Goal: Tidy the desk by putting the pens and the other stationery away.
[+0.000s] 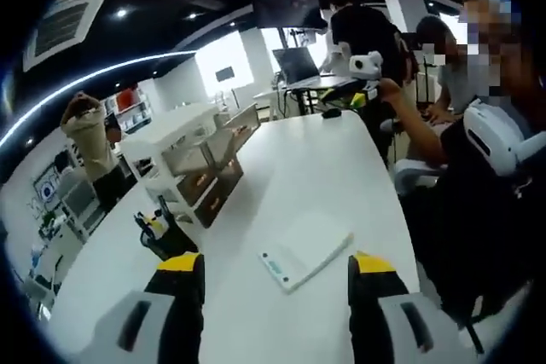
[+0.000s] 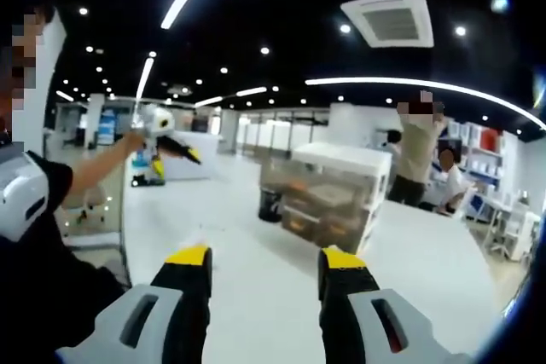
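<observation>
My left gripper [image 1: 275, 274] hangs open over the white table [image 1: 316, 168], with nothing between its yellow-tipped jaws. Just ahead of it lies a flat white device with a small display [image 1: 304, 255]. A black pen holder [image 1: 160, 234] with pens in it stands to the left, in front of a white drawer unit [image 1: 198, 164]. My right gripper [image 2: 265, 262] is also open and empty above the table [image 2: 247, 296]. Ahead of it to the right stands the drawer unit [image 2: 328, 193], with the black pen holder [image 2: 270, 204] beside its left end.
A seated person [image 1: 478, 168] at the table's edge holds another gripper [image 1: 367, 66] raised; that person [image 2: 34, 228] and gripper [image 2: 158, 138] also appear at the left of the right gripper view. More people stand beyond the table [image 2: 418, 155]. A laptop [image 1: 297, 66] sits at the far end.
</observation>
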### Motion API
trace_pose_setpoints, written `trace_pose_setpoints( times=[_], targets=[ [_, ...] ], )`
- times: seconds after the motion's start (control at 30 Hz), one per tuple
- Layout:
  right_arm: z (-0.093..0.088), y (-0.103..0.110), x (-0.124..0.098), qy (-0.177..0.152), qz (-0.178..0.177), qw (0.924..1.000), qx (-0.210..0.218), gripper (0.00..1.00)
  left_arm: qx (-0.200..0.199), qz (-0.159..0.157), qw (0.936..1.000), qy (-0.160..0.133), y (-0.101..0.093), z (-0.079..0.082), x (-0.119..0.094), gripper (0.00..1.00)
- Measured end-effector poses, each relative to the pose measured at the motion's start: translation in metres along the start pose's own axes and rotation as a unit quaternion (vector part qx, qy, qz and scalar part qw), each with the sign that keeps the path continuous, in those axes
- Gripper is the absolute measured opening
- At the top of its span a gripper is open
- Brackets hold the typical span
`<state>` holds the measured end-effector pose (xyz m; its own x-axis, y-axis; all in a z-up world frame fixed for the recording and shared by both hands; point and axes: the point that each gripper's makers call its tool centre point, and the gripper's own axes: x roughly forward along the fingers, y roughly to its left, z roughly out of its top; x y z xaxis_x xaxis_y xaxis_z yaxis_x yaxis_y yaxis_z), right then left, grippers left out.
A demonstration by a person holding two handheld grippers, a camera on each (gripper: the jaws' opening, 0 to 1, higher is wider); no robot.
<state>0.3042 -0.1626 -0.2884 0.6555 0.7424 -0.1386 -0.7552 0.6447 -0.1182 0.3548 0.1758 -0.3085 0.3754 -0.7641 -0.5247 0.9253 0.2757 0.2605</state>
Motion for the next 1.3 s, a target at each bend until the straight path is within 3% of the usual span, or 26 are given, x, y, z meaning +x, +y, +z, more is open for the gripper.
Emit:
trace_pose_setpoints(
  times=[0.17, 0.23, 0.47, 0.6, 0.9, 1.03, 1.3],
  targets=[
    [-0.001, 0.000, 0.000, 0.002, 0.000, 1.0000, 0.000, 0.47, 0.014, -0.025, 0.9989, 0.036, 0.001, -0.011, 0.007, 0.68],
    [-0.001, 0.001, 0.000, 0.002, 0.001, 1.0000, 0.000, 0.47, 0.025, -0.047, 0.9965, 0.063, -0.003, -0.020, 0.012, 0.68],
    [-0.004, 0.002, 0.003, 0.007, 0.004, 1.0000, 0.001, 0.47, 0.044, -0.088, 0.9905, 0.096, -0.001, -0.034, 0.029, 0.68],
    [-0.005, 0.002, 0.003, 0.008, 0.005, 1.0000, 0.001, 0.48, 0.044, -0.130, 0.9838, 0.115, -0.005, -0.043, 0.039, 0.71],
    [-0.006, 0.003, 0.003, 0.011, 0.005, 0.9999, 0.000, 0.48, 0.058, -0.170, 0.9730, 0.146, -0.007, -0.053, 0.070, 0.76],
    [-0.006, 0.003, 0.004, 0.012, 0.006, 0.9999, 0.000, 0.48, 0.068, -0.175, 0.9700, 0.154, -0.007, -0.057, 0.080, 0.72],
    [-0.008, 0.003, 0.006, 0.014, 0.008, 0.9999, 0.001, 0.48, 0.084, -0.204, 0.9578, 0.184, -0.008, -0.069, 0.105, 0.73]
  ],
)
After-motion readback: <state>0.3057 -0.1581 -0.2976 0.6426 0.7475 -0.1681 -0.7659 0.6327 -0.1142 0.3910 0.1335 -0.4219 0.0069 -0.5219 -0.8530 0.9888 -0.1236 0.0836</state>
